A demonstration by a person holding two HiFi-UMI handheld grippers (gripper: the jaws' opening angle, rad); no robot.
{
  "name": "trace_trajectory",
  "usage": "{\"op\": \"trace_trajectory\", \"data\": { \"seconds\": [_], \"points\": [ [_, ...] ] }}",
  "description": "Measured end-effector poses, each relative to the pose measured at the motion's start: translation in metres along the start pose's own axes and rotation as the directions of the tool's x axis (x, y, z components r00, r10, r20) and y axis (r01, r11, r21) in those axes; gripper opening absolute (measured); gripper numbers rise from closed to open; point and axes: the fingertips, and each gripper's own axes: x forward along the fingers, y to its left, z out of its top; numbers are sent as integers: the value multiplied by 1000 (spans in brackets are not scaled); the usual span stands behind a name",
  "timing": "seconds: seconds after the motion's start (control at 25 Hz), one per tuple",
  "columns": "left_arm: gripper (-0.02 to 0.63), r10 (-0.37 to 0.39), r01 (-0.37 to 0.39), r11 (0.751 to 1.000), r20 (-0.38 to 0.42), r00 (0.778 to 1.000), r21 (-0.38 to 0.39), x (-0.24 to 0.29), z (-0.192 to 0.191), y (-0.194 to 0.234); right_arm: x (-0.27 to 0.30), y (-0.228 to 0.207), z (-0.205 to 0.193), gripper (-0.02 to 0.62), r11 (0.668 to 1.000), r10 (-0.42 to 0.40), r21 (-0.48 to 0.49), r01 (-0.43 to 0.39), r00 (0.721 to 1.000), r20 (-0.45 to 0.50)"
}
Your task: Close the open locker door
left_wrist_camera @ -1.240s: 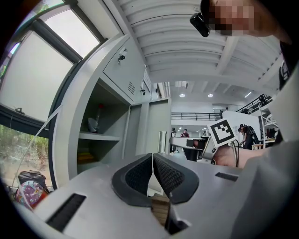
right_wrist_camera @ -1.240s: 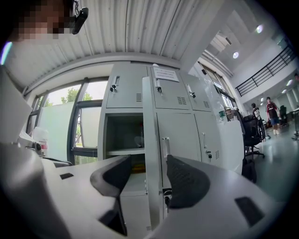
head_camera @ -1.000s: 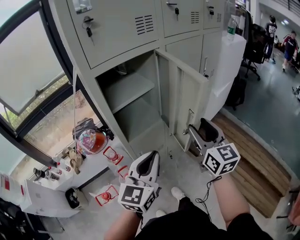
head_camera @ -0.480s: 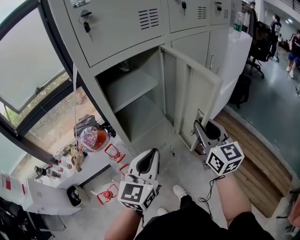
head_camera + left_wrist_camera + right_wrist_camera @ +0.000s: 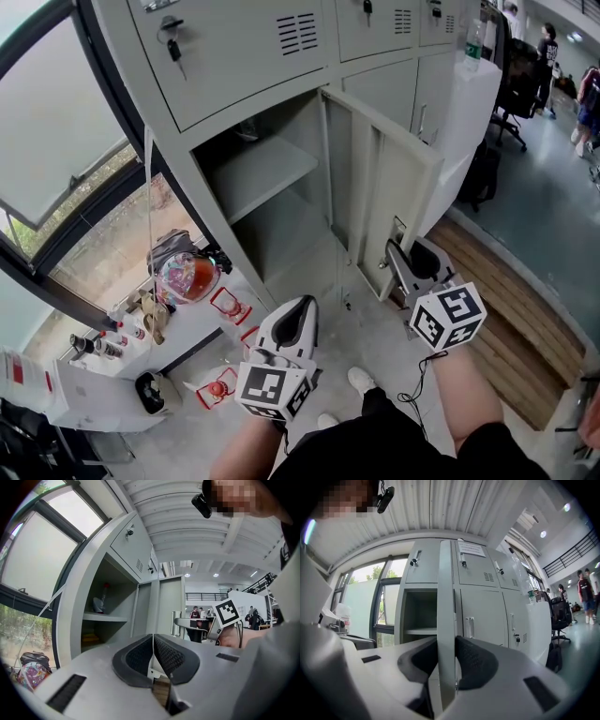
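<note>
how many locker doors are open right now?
1. The open locker door stands swung out from its compartment, its free edge clamped between the jaws of the right gripper. All other doors in view are shut; lockers beyond the frame may be hidden.

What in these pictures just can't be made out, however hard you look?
- Paper label, right gripper view: print too small to read.
- Object on the shelf, left gripper view: small and shadowed, kind unclear.
- Locker door, lower end, right gripper view: hidden by the right gripper.
</note>
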Motion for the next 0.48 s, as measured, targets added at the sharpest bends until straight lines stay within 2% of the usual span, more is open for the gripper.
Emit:
{"op": "trace_trajectory", "data": {
  "seconds": [0.2,0.48],
  "points": [
    [21,18,-18,1000,5,1000,-10,-7,2,5,1,15,0,160,1000,13,-8,-13,1000,-10],
    [21,49,-49,999,11,999,-2,-21,5,11,11,58,-1,187,993,121,-17,-121,993,-19]
  ]
}}
